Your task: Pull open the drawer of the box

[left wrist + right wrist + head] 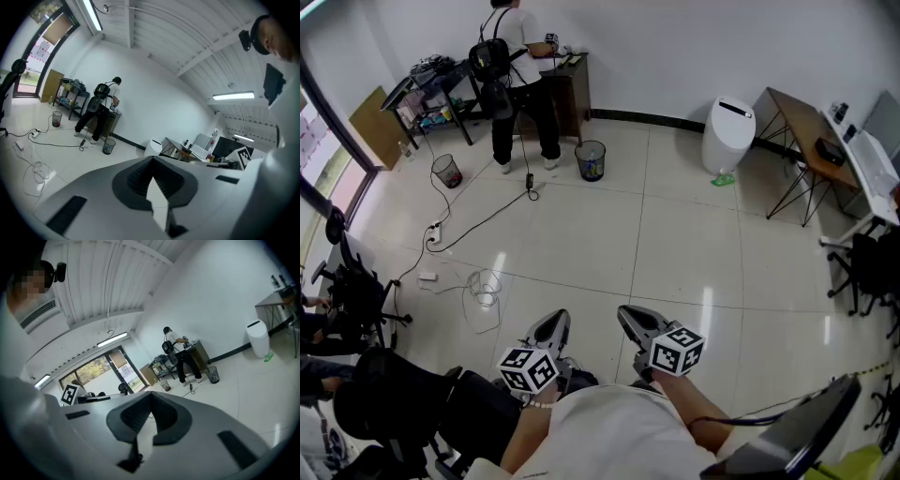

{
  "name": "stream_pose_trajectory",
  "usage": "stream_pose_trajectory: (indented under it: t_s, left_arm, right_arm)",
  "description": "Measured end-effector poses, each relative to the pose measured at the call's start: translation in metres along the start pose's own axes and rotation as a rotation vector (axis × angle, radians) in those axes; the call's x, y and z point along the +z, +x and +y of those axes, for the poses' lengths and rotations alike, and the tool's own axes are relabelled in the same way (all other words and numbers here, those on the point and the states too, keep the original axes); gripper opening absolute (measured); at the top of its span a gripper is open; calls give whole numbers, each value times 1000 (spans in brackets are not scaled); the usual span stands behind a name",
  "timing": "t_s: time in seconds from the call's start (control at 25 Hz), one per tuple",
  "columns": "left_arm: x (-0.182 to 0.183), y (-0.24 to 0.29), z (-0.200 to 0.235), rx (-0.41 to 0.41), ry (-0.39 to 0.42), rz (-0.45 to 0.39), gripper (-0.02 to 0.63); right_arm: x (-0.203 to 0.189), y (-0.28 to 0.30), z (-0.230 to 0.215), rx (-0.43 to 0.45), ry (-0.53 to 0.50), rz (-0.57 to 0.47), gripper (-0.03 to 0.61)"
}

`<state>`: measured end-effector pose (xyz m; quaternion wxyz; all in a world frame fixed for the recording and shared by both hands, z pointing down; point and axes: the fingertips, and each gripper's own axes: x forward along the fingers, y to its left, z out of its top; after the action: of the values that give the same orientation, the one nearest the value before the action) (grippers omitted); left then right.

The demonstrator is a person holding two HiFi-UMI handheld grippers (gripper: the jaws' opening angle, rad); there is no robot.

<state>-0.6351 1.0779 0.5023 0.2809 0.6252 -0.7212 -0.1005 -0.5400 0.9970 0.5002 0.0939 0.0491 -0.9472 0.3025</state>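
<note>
No box or drawer shows in any view. In the head view both grippers are held close in front of the person's body, above a pale tiled floor (675, 234). The left gripper (551, 328) has its marker cube at lower left, and the right gripper (630, 317) sits beside it. In the left gripper view the left gripper (153, 158) has its jaw tips touching, with nothing between them. The right gripper (151, 393) in its own view is likewise shut on nothing. Both point out across the room, slightly downward.
A person (517, 75) stands at a desk by the far wall. Two mesh bins (591, 160) (446, 171), a white bin (727, 134) and a folding table (802, 131) stand further back. Cables (478, 281) trail over the floor at left, near office chairs (356, 291).
</note>
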Motion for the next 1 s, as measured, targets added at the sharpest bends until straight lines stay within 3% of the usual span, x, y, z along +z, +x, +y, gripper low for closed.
stream_pose_trajectory:
  t_s: [0.48, 1.0]
  left_arm:
    - [-28, 44, -71, -103, 39, 61, 2]
    - [-84, 101, -212, -373, 137, 189, 2]
  right_arm:
    - [7, -76, -46, -91, 37, -79, -14]
    - [6, -220, -100, -305, 85, -225, -14]
